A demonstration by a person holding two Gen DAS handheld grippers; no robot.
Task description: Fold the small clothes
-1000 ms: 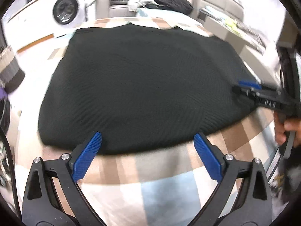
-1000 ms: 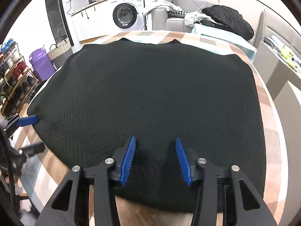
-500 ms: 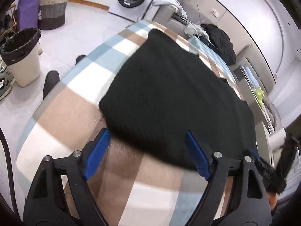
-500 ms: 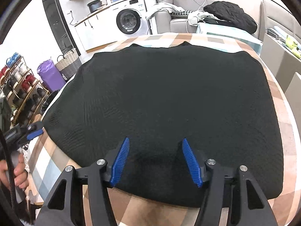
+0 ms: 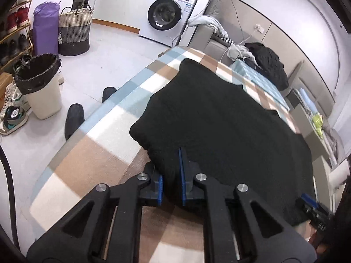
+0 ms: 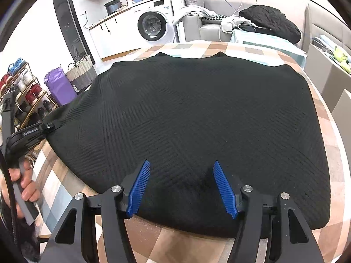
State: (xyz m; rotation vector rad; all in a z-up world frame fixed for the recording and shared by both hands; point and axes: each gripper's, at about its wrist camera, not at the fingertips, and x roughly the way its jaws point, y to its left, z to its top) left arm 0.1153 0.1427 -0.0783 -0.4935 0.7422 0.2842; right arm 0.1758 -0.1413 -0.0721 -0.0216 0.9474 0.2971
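A black knitted garment [image 5: 230, 135] lies spread flat on the table with the checked cloth [image 5: 98, 153]. My left gripper [image 5: 170, 171] is at the garment's near left corner. Its jaws are closing, and the blue pads pinch a bunched bit of the hem. In the right wrist view the garment [image 6: 197, 114] fills the middle, and the left gripper [image 6: 47, 127] bites its left edge, held by a hand. My right gripper [image 6: 182, 168] hovers open over the near hem with nothing pinched; its tip [image 5: 311, 208] shows at the lower right of the left wrist view.
On the floor to the left stand a lined bin [image 5: 39, 87], a woven basket [image 5: 74, 32], a purple bag [image 5: 45, 28] and black slippers [image 5: 74, 118]. A washing machine [image 5: 166, 15] and a sofa with piled clothes [image 5: 263, 63] lie beyond the table's far edge.
My left gripper swung round to the garment's left corner and went from wide open to pinching the hem. The right gripper's jaws widened a little and it stayed over the near hem.
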